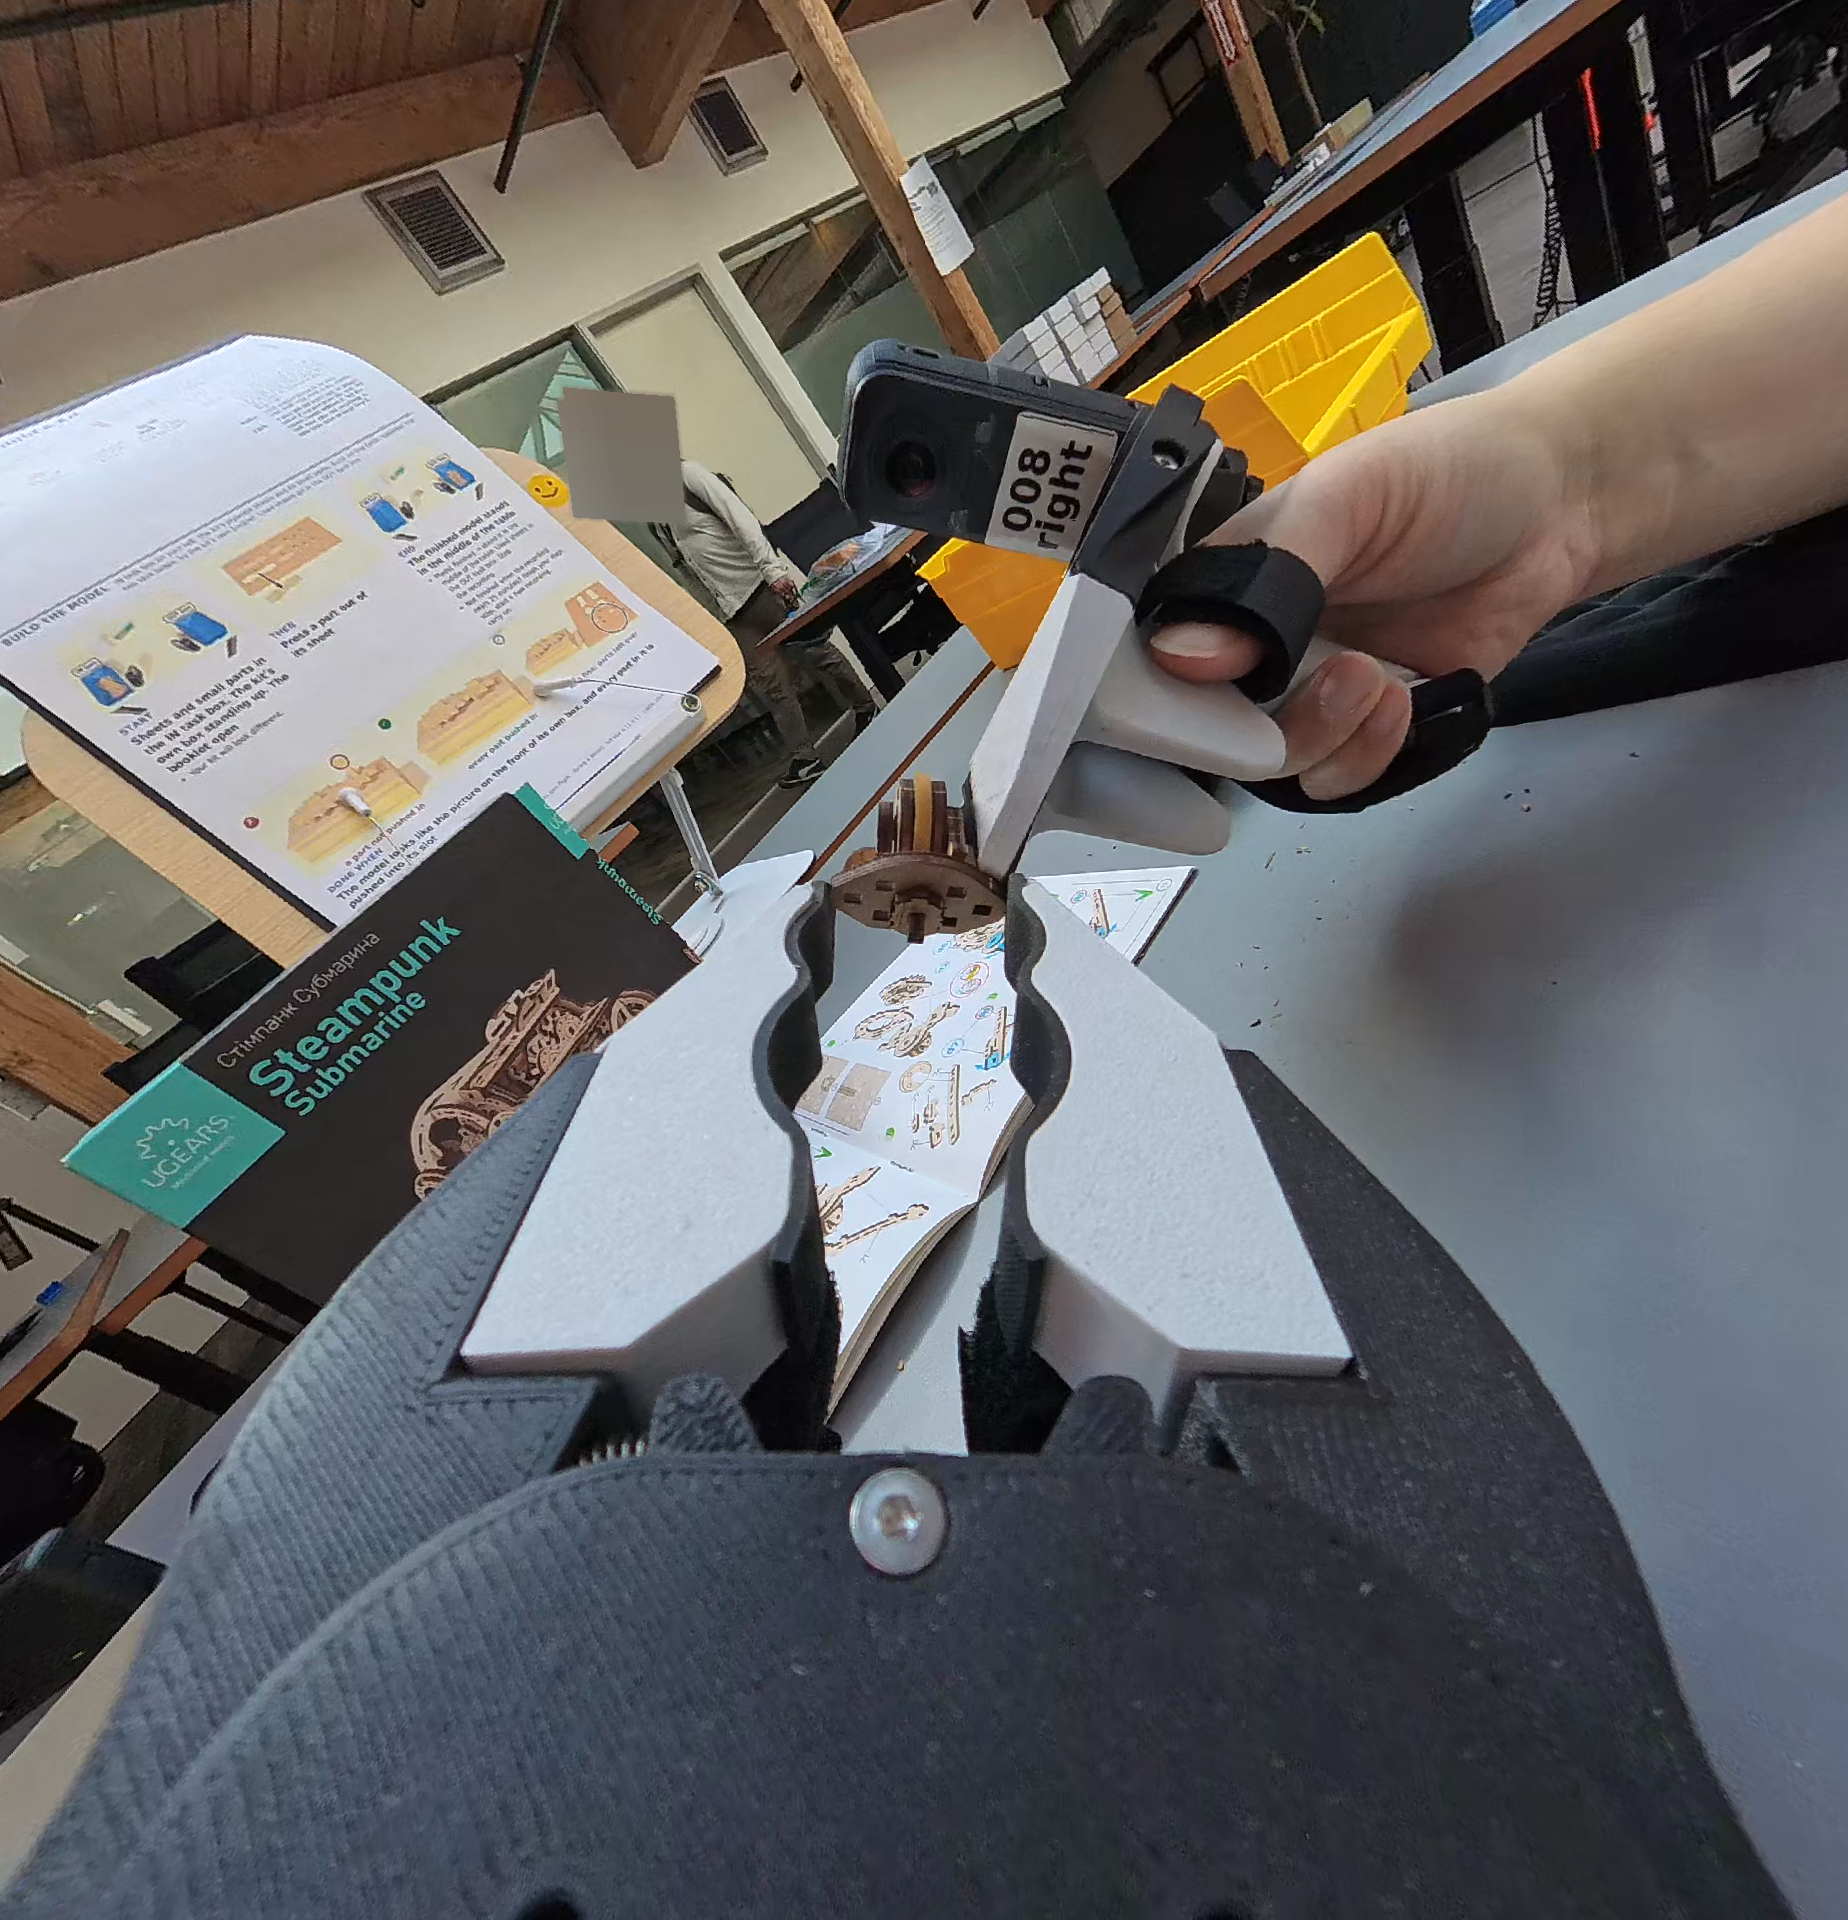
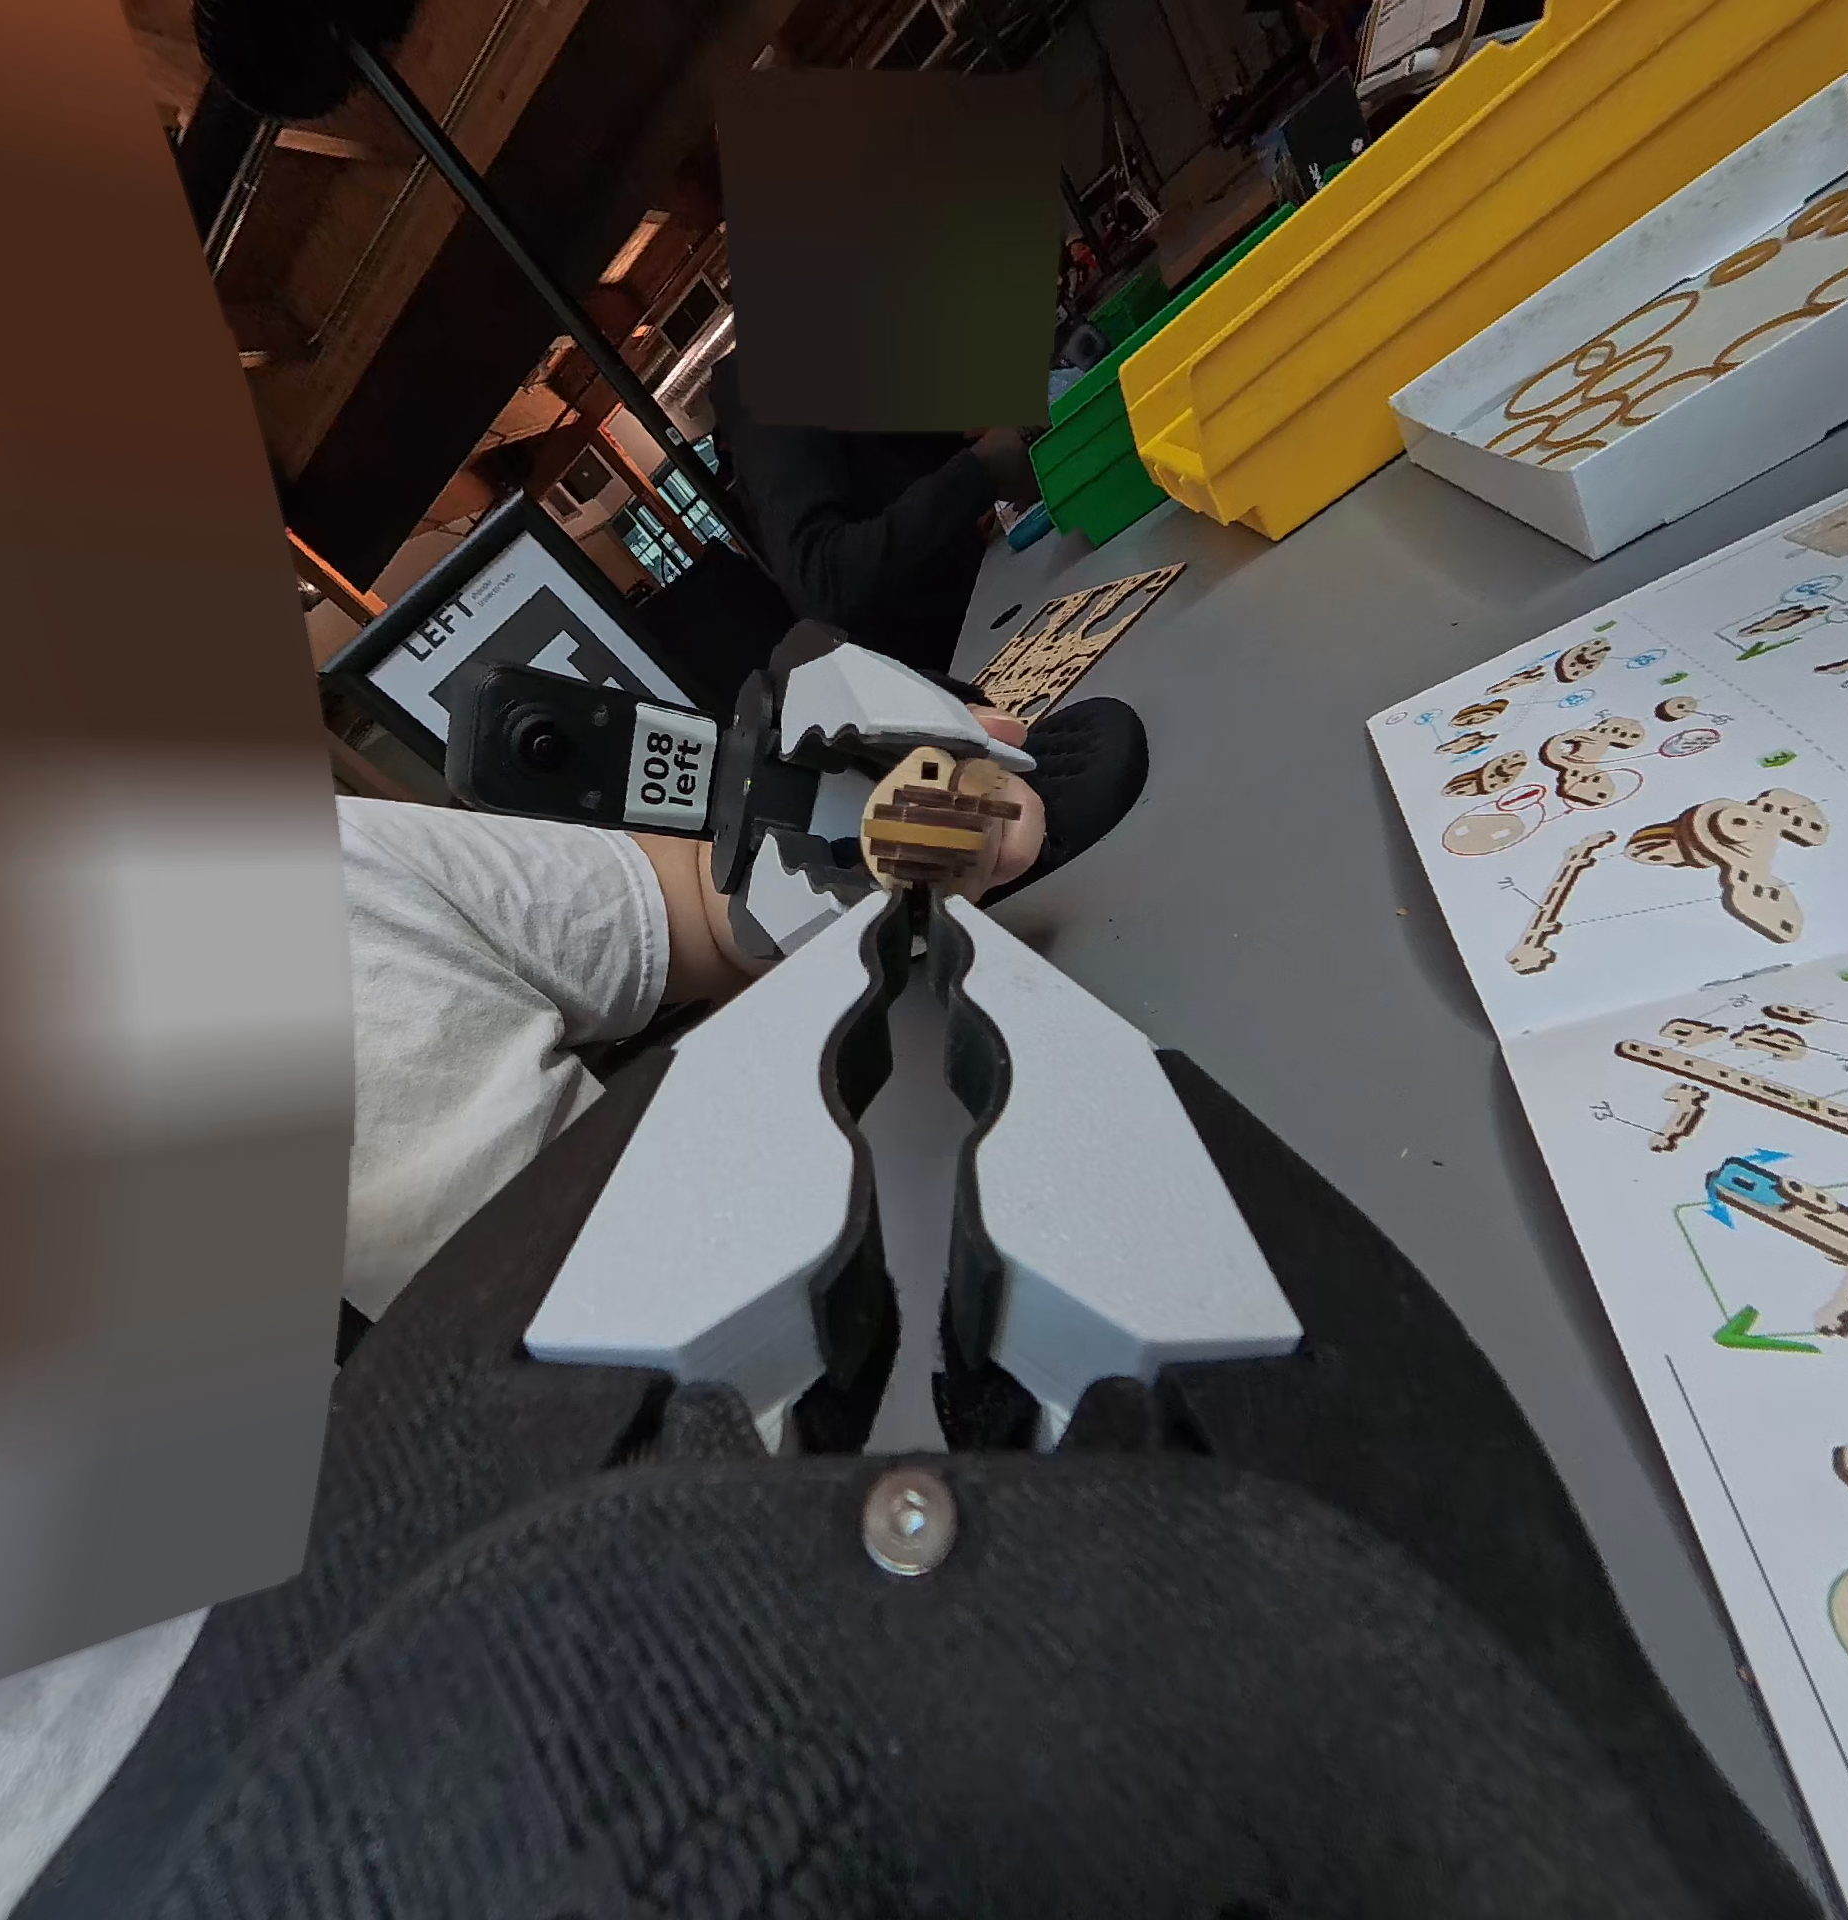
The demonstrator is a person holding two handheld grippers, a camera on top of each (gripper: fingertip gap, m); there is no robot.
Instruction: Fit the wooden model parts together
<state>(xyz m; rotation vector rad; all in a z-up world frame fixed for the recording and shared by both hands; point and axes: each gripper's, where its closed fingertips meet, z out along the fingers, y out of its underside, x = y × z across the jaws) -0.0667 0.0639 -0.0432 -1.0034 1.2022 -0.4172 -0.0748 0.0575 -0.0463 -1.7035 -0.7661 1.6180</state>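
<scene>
A small wooden assembly [image 1: 915,883] has a round slotted disc, an axle and a layered block; it is held in the air above the grey table [image 1: 1574,1195]. My left gripper [image 1: 915,902] has its jaws apart by the disc's width, with both tips against the disc's rim. My right gripper [image 1: 993,847] comes in from the upper right and pinches the assembly's edge. In the right wrist view my right gripper [image 2: 917,904] is nearly closed on a thin stem under the layered block [image 2: 935,821]. The left gripper's fingers [image 2: 878,717] sit above and below the block.
An open instruction booklet [image 1: 930,1101] lies under the grippers and shows in the right wrist view [image 2: 1626,935]. The kit box [image 1: 380,1060] and an instruction sheet on a stand [image 1: 276,623] are to the left. Yellow bins [image 2: 1419,312], a green bin [image 2: 1107,457], a white tray of wooden sheets [image 2: 1678,364] and a loose sheet [image 2: 1076,634] lie beyond. The grippers are tip to tip, or close to it.
</scene>
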